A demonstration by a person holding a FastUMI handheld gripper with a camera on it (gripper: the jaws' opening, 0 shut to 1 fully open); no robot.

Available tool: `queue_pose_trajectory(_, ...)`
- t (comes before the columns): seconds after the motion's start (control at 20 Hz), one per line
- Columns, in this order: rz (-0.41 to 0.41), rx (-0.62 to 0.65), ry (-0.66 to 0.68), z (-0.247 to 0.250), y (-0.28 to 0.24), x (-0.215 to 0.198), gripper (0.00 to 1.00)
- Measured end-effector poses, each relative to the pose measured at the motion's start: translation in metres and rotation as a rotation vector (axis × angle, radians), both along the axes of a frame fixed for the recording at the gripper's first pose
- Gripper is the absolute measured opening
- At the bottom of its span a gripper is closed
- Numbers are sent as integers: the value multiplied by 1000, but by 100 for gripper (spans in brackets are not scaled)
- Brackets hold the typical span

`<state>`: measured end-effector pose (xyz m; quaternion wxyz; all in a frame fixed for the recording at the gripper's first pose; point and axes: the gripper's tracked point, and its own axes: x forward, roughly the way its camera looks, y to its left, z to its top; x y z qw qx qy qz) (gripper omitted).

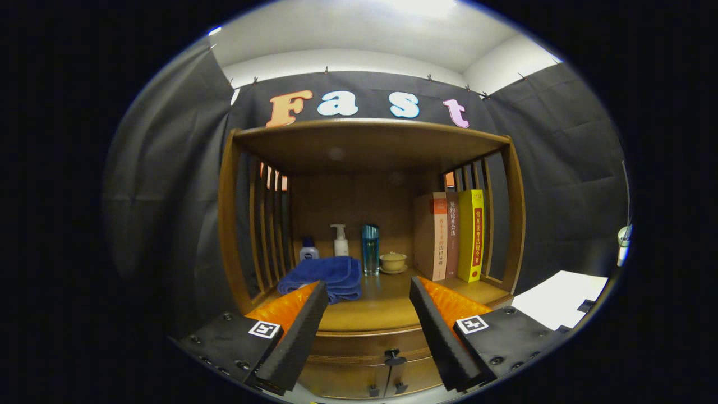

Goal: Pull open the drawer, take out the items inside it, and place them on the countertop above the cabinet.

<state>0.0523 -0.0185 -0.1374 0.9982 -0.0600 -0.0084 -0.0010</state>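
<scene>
A wooden cabinet stands ahead of me with its drawer (367, 343) closed just under the countertop (374, 307). The drawer's small dark knob (395, 354) sits below and between my fingers. My gripper (367, 289) is open with nothing between its fingers, held in front of the countertop's front edge. What lies inside the drawer is hidden.
On the countertop lie a folded blue towel (328, 276), a small blue-capped bottle (308, 248), a white pump bottle (340, 241), a tall blue bottle (370, 248), a lidded cup on a saucer (393, 262) and three upright books (451, 235). Slatted sides and a top shelf (364, 132) enclose it. Two lower door knobs (386, 388) show beneath the drawer.
</scene>
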Motion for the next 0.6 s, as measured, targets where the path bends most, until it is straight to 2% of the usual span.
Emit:
queue_pose_trajectory(0.15, -8, -40, 53, -49, -7, 12, 97)
queue_pose_trajectory(0.4, -58, 28, 181, -127, -42, 30, 96)
queue_pose_trajectory(0.6, -101, 24, 290, -177, -68, 31, 96)
